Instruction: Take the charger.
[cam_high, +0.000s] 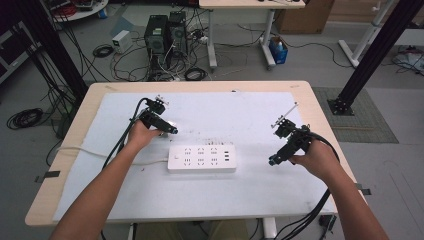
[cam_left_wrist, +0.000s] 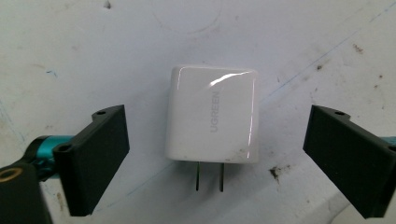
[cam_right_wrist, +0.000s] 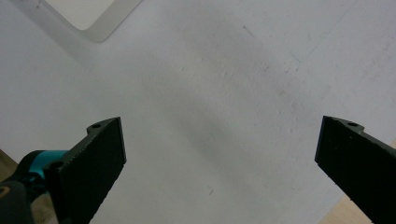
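White and glossy, the charger (cam_left_wrist: 212, 116) lay flat on the pale mat (cam_high: 260, 192) that covered the tabletop (cam_high: 310, 90), its two prongs pointing back toward the camera of the left gripper view. The left hand-held gripper (cam_left_wrist: 215, 154) hovered right over it, jaws spread wide on either side of the charger's body and touching neither flank, so nothing was gripped yet. In the high view that left hand-held gripper (cam_high: 172, 131) sat just above the upper left corner of the white power strip (cam_high: 202, 159), which lay in the middle of the mat with its cord (cam_high: 95, 151) running off to the left.

The right hand-held gripper (cam_high: 271, 161) waited off to the right of the strip, well apart from it. Its jaws stood open as well, with bare mat between them and a corner of the strip at the upper left of the right gripper view.

The step in hand looked like the approach for a pick-up of the charger. The next move would call for settling the left jaws down level with the charger's sides, keeping them centred so both pads meet the smooth plastic together, then closing firmly enough that the slick casing does not slip. After that, the prongs would need turning down toward a socket on the strip.
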